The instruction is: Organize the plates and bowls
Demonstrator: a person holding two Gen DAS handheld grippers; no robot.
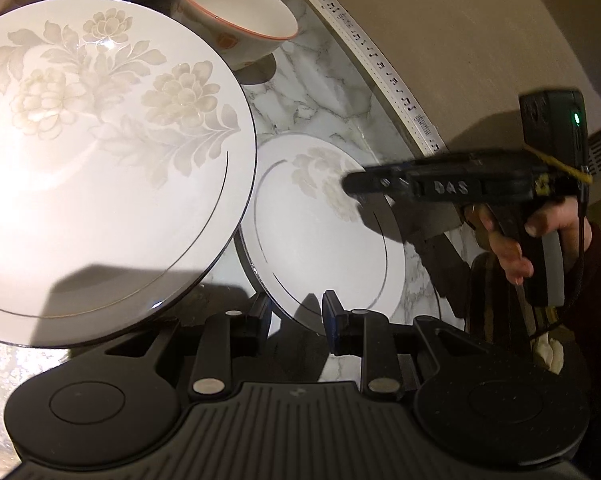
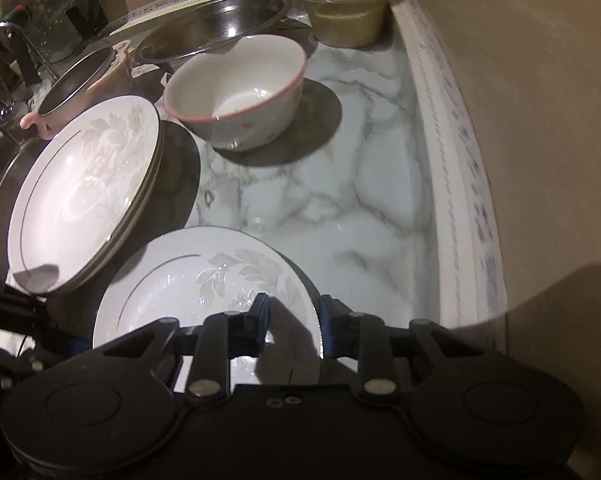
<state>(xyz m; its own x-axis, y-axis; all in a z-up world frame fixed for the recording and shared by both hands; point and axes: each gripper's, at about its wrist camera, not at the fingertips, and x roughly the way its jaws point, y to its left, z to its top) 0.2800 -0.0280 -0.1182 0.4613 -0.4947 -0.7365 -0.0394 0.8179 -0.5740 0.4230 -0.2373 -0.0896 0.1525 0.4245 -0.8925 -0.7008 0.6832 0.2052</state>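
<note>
Your right hand-held gripper [image 2: 292, 320] stood narrow astride the small plate's [image 2: 188, 280] near rim on the marble worktop [image 2: 360, 200], grip unclear; your left hand-held gripper [image 1: 294, 312] was narrow, holding nothing I could see.

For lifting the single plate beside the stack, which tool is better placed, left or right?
Right, probably. The right tool already sits at the rim of the single plate, with its fingers straddling the edge. The left tool sits by the stack.
</note>
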